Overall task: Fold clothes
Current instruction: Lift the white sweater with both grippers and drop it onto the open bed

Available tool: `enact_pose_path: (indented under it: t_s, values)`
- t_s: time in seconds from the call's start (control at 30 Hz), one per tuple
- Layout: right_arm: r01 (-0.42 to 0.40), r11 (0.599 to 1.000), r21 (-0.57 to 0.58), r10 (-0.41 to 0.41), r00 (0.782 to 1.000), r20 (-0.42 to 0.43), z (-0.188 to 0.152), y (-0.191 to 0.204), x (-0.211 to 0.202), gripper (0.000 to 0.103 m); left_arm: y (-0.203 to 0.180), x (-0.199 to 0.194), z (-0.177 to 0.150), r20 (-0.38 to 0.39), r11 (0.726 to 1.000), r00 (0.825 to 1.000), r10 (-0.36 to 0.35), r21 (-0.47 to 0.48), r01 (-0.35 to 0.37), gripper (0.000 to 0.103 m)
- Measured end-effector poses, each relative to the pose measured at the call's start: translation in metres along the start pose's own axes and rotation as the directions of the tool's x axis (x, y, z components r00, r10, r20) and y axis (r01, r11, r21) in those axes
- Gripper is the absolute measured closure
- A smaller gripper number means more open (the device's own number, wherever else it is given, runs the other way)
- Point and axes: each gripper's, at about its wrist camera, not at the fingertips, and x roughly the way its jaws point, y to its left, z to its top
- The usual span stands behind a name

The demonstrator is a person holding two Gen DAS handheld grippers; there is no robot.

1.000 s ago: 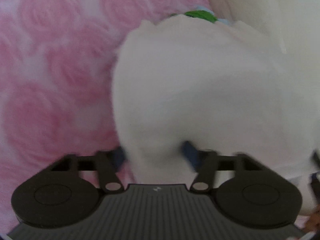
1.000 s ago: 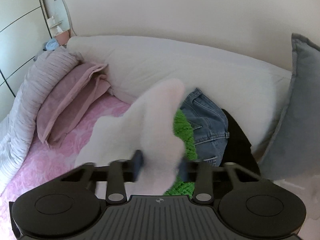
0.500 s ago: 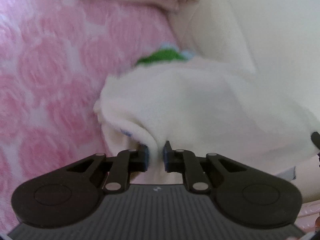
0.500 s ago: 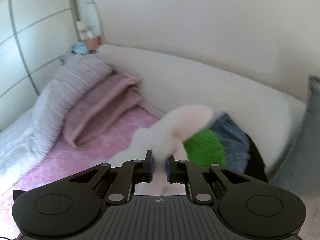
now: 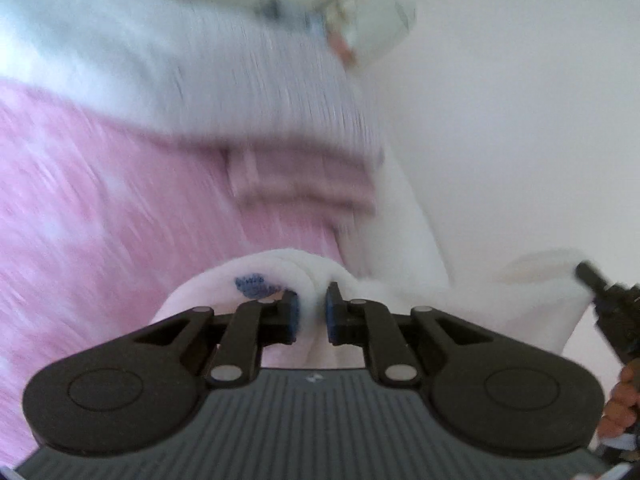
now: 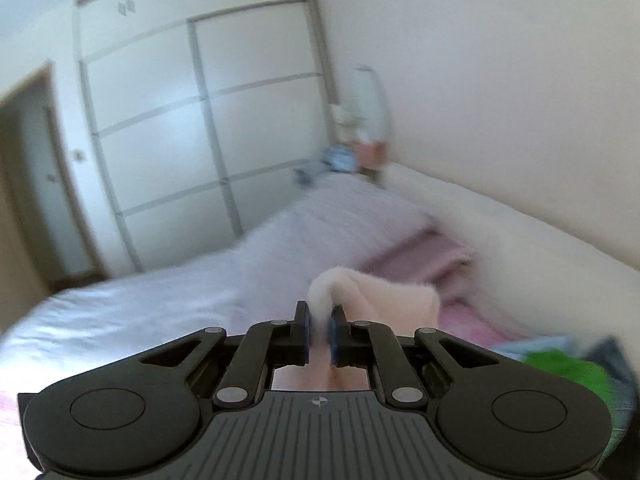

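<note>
A pale cream fleece garment (image 5: 276,276) with a small blue mark is pinched between the pads of the left gripper (image 5: 311,316), and a fold of the same garment (image 6: 384,296) is clamped in the right gripper (image 6: 319,334), whose jaws are closing tightly on it. The cloth is held up above the pink bedcover (image 5: 100,220), stretched between the two grippers, and the right gripper (image 5: 612,312) is seen at the right edge of the left view. A folded pink blanket (image 6: 420,256) and a lilac pillow (image 6: 320,224) are seen farther away, with a white wardrobe (image 6: 180,120) behind them, and a green item (image 6: 568,372) lies at the right.
</note>
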Motion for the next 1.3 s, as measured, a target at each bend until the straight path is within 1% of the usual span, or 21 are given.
enact_pose_path:
  t_s: [0.07,0.13,0.2,0.3,0.37,0.4,0.43,0.47,0.5,0.53,0.57,0.6,0.63,0.73,0.8,0.83,0.93,1.03,1.17,1.2,1.3]
  values:
    - [-0.061,0.998,0.009,0.06,0.998,0.024,0.008,0.031,0.005,0.095,0.005,-0.055,0.026,0.103,1.0,0.995,0.012,0.02,-0.014,0.094]
    - [-0.121,0.992,0.024,0.12,0.991,0.06,0.016,0.061,0.003,0.095,0.005,-0.11,0.044,0.197,0.998,0.98,0.018,0.049,-0.028,0.093]
    - [-0.184,0.982,0.037,0.179,0.979,0.099,0.022,0.09,0.0,0.095,0.006,-0.164,0.057,0.269,0.995,0.962,0.036,0.08,-0.059,0.093]
    - [-0.28,0.96,0.026,0.275,0.953,0.125,0.024,0.131,-0.009,0.095,0.011,-0.226,0.062,0.341,0.988,0.937,0.072,0.107,-0.115,0.093]
    - [-0.342,0.94,-0.01,0.342,0.937,0.077,0.019,0.161,-0.011,0.094,0.018,-0.255,0.061,0.347,0.974,0.925,0.157,0.099,-0.203,0.092]
    - [-0.349,0.936,-0.038,0.349,0.937,0.009,0.014,0.176,-0.007,0.091,0.025,-0.263,0.06,0.319,0.957,0.919,0.233,0.092,-0.275,0.091]
    - [-0.335,0.939,-0.073,0.329,0.94,-0.089,0.004,0.191,0.004,0.087,0.032,-0.27,0.059,0.285,0.933,0.906,0.313,0.088,-0.35,0.089]
    - [-0.321,0.941,-0.108,0.298,0.937,-0.182,-0.007,0.206,0.014,0.073,0.042,-0.273,0.054,0.241,0.892,0.878,0.413,0.088,-0.444,0.088]
    - [-0.289,0.948,-0.136,0.249,0.936,-0.248,-0.021,0.216,0.024,0.056,0.055,-0.273,0.045,0.188,0.854,0.85,0.492,0.087,-0.513,0.086]
    - [-0.263,0.95,-0.165,0.205,0.93,-0.304,-0.039,0.222,0.03,0.051,0.068,-0.273,0.034,0.134,0.814,0.816,0.562,0.088,-0.575,0.086]
    - [-0.239,0.951,-0.196,0.158,0.92,-0.358,-0.057,0.227,0.036,0.05,0.081,-0.273,0.024,0.079,0.769,0.774,0.628,0.094,-0.633,0.087]
    - [-0.216,0.95,-0.227,0.109,0.906,-0.408,-0.075,0.233,0.043,0.05,0.09,-0.274,0.01,0.044,0.757,0.762,0.646,0.091,-0.647,0.087]
    - [-0.201,0.946,-0.253,0.067,0.888,-0.455,-0.092,0.238,0.049,0.05,0.097,-0.277,-0.005,0.013,0.751,0.754,0.656,0.085,-0.655,0.087]
    - [-0.246,0.943,-0.222,0.085,0.827,-0.555,-0.132,0.236,0.049,0.05,0.112,-0.288,-0.046,-0.054,0.727,0.725,0.687,0.073,-0.683,0.086]
    - [-0.283,0.934,-0.217,0.102,0.795,-0.598,-0.158,0.239,0.038,0.05,0.12,-0.298,-0.072,-0.087,0.707,0.702,0.707,0.067,-0.704,0.086]
    - [-0.297,0.927,-0.228,0.1,0.783,-0.614,-0.165,0.242,0.041,0.05,0.123,-0.302,-0.085,-0.103,0.697,0.69,0.717,0.064,-0.714,0.086]
    - [-0.33,0.905,-0.268,0.091,0.767,-0.636,-0.189,0.237,0.037,0.05,0.117,-0.305,-0.113,-0.111,0.689,0.68,0.725,0.091,-0.719,0.086]
    - [-0.364,0.879,-0.308,0.096,0.769,-0.632,-0.206,0.239,0.022,0.05,0.1,-0.299,-0.129,-0.093,0.677,0.671,0.736,0.115,-0.727,0.086]
    - [-0.396,0.857,-0.329,0.115,0.769,-0.628,-0.223,0.231,-0.003,0.05,0.076,-0.296,-0.156,-0.069,0.652,0.65,0.757,0.149,-0.744,0.083]
    - [-0.402,0.853,-0.333,0.118,0.771,-0.626,-0.226,0.227,-0.01,0.05,0.067,-0.294,-0.164,-0.061,0.642,0.642,0.764,0.162,-0.749,0.082]
    - [-0.414,0.843,-0.344,0.122,0.769,-0.627,-0.236,0.209,-0.028,0.05,0.055,-0.286,-0.186,-0.052,0.605,0.607,0.793,0.189,-0.774,0.081]
